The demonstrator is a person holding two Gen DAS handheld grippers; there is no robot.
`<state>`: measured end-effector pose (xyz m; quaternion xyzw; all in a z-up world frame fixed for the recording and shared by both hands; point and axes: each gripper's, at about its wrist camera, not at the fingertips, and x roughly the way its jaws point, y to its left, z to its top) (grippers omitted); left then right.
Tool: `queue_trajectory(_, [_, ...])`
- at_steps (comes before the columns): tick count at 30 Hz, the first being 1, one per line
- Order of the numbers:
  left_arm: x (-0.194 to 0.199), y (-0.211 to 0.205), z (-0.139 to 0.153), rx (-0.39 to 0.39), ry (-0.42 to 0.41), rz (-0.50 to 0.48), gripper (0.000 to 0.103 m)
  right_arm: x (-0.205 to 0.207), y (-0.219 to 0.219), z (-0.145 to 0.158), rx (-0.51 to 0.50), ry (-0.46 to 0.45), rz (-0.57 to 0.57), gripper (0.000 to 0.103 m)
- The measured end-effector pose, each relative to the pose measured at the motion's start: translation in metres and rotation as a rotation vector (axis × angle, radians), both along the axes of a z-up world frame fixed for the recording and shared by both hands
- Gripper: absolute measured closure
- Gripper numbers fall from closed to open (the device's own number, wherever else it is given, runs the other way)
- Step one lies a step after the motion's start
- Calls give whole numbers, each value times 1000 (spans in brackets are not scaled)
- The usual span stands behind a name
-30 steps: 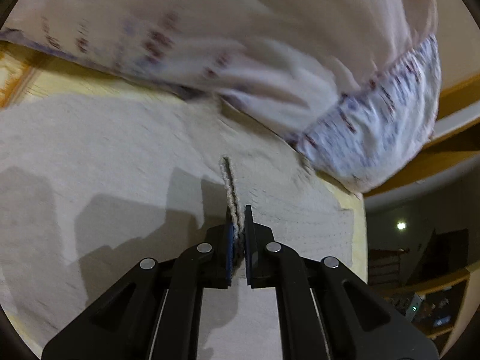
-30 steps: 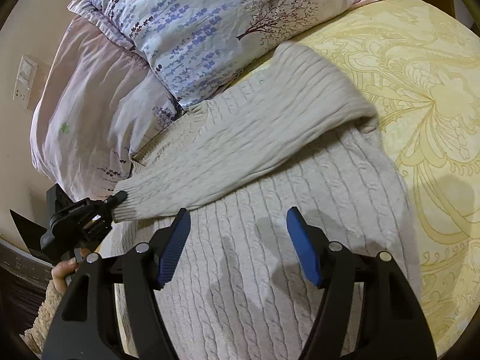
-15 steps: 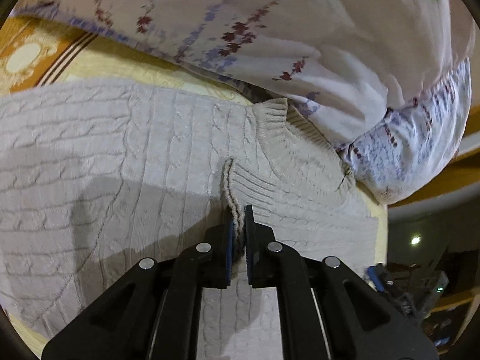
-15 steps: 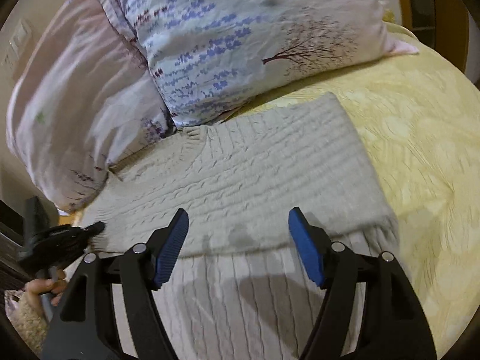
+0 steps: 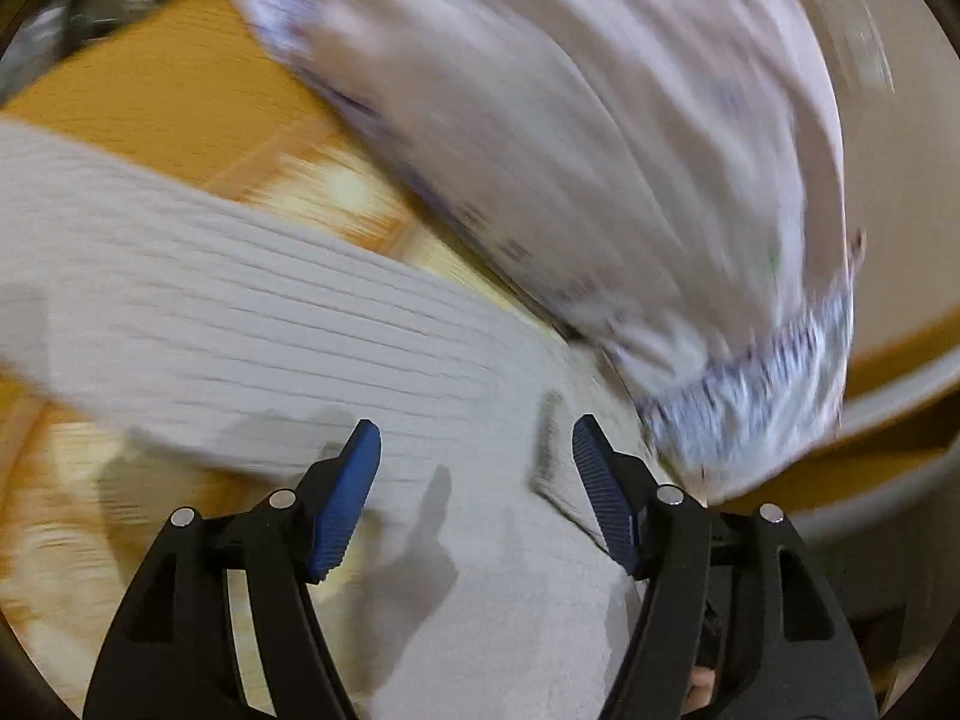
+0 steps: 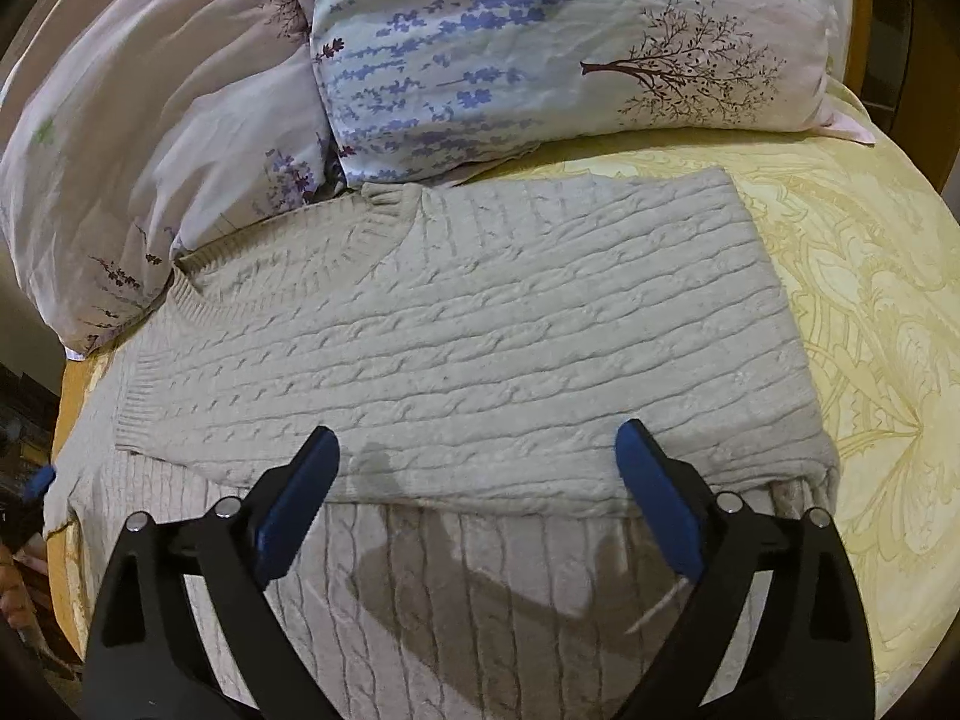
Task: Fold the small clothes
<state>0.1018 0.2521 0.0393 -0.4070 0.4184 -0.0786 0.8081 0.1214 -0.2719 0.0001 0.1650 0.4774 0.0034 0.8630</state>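
Left wrist view, blurred: the left claw (image 5: 475, 455) is opening, nothing pinched, above the beige cable-knit sweater (image 5: 252, 330). Right wrist view: the right claw (image 6: 477, 462), also opening and empty, hovers over the sweater (image 6: 468, 324), which lies on the bed (image 6: 870, 312) below two floral pillows (image 6: 540, 48).

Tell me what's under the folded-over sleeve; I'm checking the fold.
The sweater's body lies under the sleeve, on the yellow bedspread. Whatever the sleeve covers is hidden.
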Motion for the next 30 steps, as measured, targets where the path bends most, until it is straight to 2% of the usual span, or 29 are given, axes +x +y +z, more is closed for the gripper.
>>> queue_trajectory(4, [-36,58,-16,-36,51,197,37,1,-1,-1,15,1,-8,8])
queue_trajectory(8, [-62,89,-35,-85,84,348,43,1,-1,0,23,8,-23,8])
queue_trajectory(12, [-69,107,-48,-127,119,451,44,1,-2,0,35,12,-30,8])
queue_trajectory(16, [-66,115,-55,-180,113,509,47,-4,-4,2,56,13,-42,8])
queue_trajectory(20, [-59,126,-58,-201,106,538,51,-10,-6,3,71,6,-50,8])
queue_trajectory(24, [-54,132,-66,-240,108,568,73,-17,-8,4,84,2,-59,8])
queue_trajectory(29, [-53,133,-69,-255,109,576,95,-23,-10,4,108,9,-71,8])
queue_trajectory(30, [-52,132,-67,-250,99,570,96,-24,-10,4,115,15,-75,8])
